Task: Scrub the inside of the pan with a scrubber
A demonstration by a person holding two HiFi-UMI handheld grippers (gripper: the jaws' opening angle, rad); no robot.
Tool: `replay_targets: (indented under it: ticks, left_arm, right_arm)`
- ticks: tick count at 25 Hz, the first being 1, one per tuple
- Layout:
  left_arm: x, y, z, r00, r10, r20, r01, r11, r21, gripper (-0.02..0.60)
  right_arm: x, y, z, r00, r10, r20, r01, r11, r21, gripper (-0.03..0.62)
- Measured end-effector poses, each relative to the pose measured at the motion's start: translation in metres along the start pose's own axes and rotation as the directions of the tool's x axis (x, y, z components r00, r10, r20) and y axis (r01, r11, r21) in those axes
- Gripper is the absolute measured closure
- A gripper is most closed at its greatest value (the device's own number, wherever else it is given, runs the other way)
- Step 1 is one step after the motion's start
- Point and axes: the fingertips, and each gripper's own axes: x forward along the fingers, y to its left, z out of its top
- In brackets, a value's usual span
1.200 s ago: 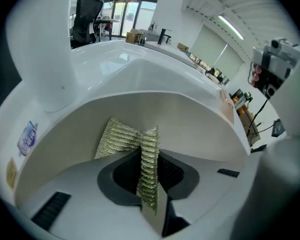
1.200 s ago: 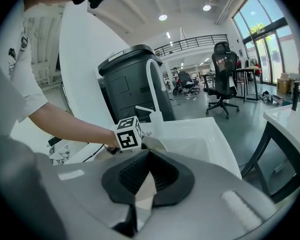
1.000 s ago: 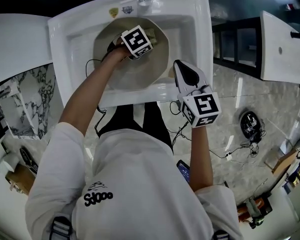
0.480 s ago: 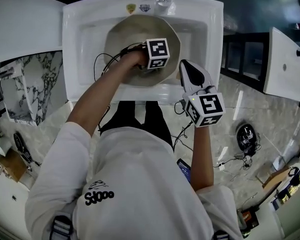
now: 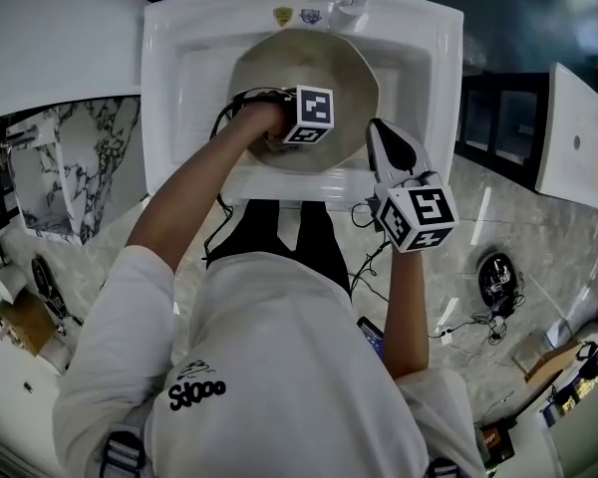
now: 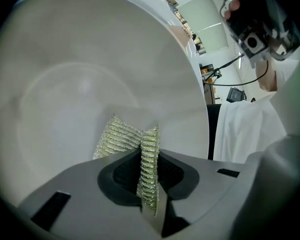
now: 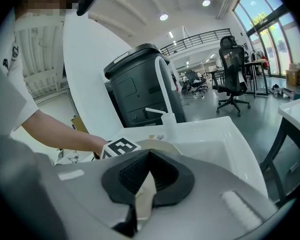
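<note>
Down in white sink [image 5: 179, 88], pan [image 5: 309, 63] rests. Your left hand-held gripper [image 6: 149, 159] clenches scrubber [image 6: 117, 139] (green-gold mesh) inside pan, against its pale inner wall. Your right hand-held gripper [image 7: 147, 179] pinches pan's rim at right side.

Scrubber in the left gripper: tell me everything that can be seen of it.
The scrubber is a pale green-yellow pad of ribbed, glittery woven mesh. It is folded and pinched on edge between the shut jaws of the left gripper, one flap fanning left beyond them. It sits inside the pale round pan, its free end at or near the smooth inner surface; contact cannot be confirmed.
</note>
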Motion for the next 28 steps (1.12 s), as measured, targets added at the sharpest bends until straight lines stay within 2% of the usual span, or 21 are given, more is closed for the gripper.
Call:
replay_targets:
  ticks: [5, 10, 13, 18, 22, 25, 28]
  left_arm:
    - [-0.009, 0.015, -0.022, 0.997, 0.068, -0.046, -0.068, 0.998, -0.006, 0.515]
    - [-0.024, 0.037, -0.03, 0.989, 0.147, -0.011, -0.147, 0.988, -0.049, 0.515]
    - [-0.034, 0.047, -0.029, 0.976, 0.217, 0.016, -0.216, 0.974, -0.063, 0.515]
    - [-0.051, 0.071, -0.029, 0.93, 0.362, 0.063, -0.354, 0.929, -0.108, 0.515]
    - [-0.066, 0.084, -0.009, 0.882, 0.445, 0.154, -0.426, 0.893, -0.143, 0.515]
    - [-0.074, 0.094, 0.006, 0.845, 0.488, 0.218, -0.458, 0.871, -0.175, 0.515]
    - [-0.081, 0.099, 0.024, 0.81, 0.508, 0.293, -0.466, 0.861, -0.204, 0.514]
  right_arm:
    - [0.005, 0.002, 0.001, 1.0, -0.008, 0.011, 0.008, 1.0, 0.015, 0.585]
    - [0.007, 0.006, 0.0, 1.0, -0.006, 0.027, 0.004, 0.998, 0.061, 0.585]
    - [0.009, 0.008, -0.004, 1.0, -0.005, 0.027, 0.003, 0.997, 0.081, 0.585]
    - [0.015, 0.013, -0.006, 0.999, -0.012, 0.03, 0.009, 0.995, 0.098, 0.585]
    - [0.018, 0.015, -0.009, 0.999, -0.022, 0.03, 0.019, 0.994, 0.106, 0.585]
    - [0.018, 0.016, -0.01, 0.999, -0.033, 0.03, 0.03, 0.993, 0.117, 0.585]
    - [0.016, 0.014, -0.012, 0.998, -0.049, 0.033, 0.045, 0.991, 0.129, 0.585]
